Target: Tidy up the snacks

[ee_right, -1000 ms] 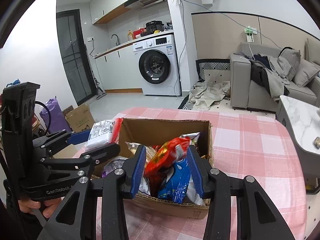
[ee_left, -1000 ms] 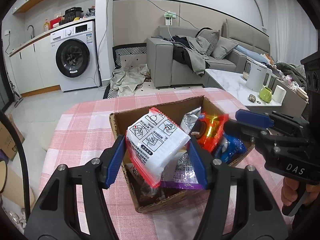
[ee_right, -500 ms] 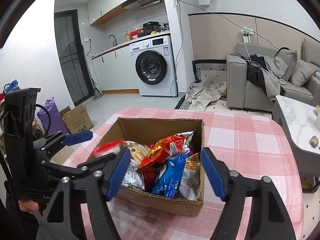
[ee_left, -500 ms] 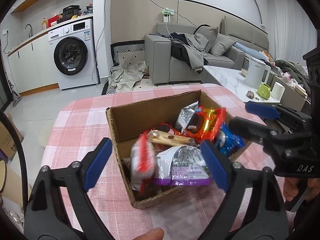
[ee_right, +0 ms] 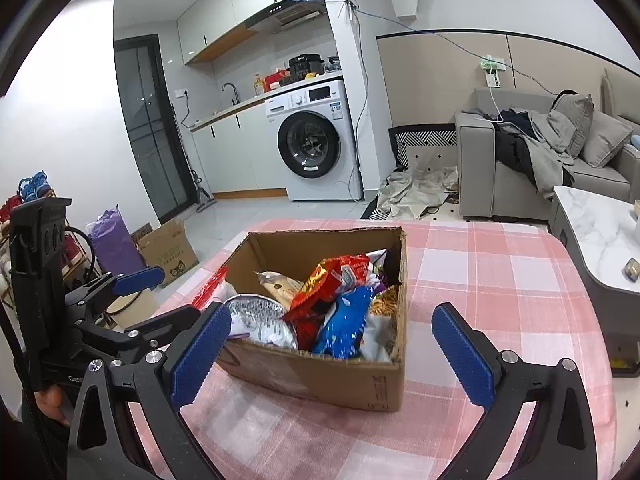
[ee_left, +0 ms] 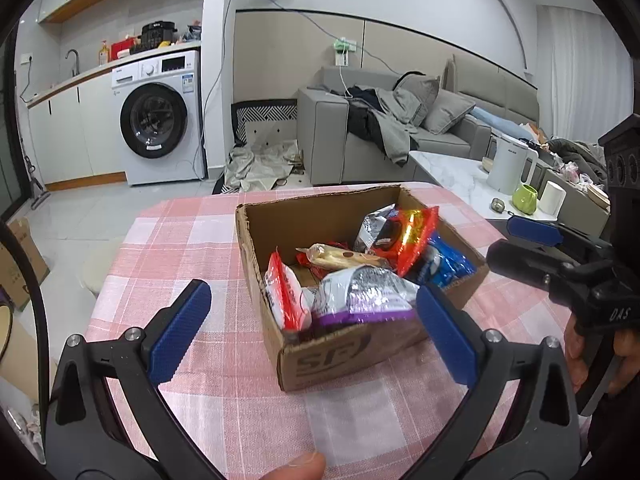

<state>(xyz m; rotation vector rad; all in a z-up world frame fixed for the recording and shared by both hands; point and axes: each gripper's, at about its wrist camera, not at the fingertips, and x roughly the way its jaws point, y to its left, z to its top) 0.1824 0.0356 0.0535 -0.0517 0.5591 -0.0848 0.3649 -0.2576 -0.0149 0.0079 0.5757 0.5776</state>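
The cardboard box [ee_left: 352,344] stands on a table covered with a pink-and-white checked tablecloth [ee_left: 192,240], a little toward 1 o'clock of the middle in the left wrist view. It is open at the top and holds several snack packets. A red-and-white packet [ee_left: 286,298] stands on edge at the box's 8 o'clock corner, a silver-and-purple packet [ee_left: 364,296] lies just beside it, and a red-orange packet [ee_left: 412,236] and a blue packet [ee_left: 448,266] lie toward 3 o'clock. A clear-wrapped biscuit [ee_left: 340,258] lies in the middle.

The left gripper [ee_left: 312,320] has its jaws spread wide after just opening; nothing is pressed between them, and the near end of the box sits in the gap. The right gripper [ee_right: 332,348] has also just opened wide and holds nothing, with the box in front of its pads.

Around the table there is a white washing machine [ee_right: 316,140] under a kitchen counter [ee_right: 240,108] at 11 o'clock, and a grey sofa [ee_left: 360,136] with clothes on it at 1 o'clock. A white marble coffee table [ee_left: 452,172] at 3 o'clock carries a white kettle [ee_left: 510,164] and a green mug [ee_left: 526,198].
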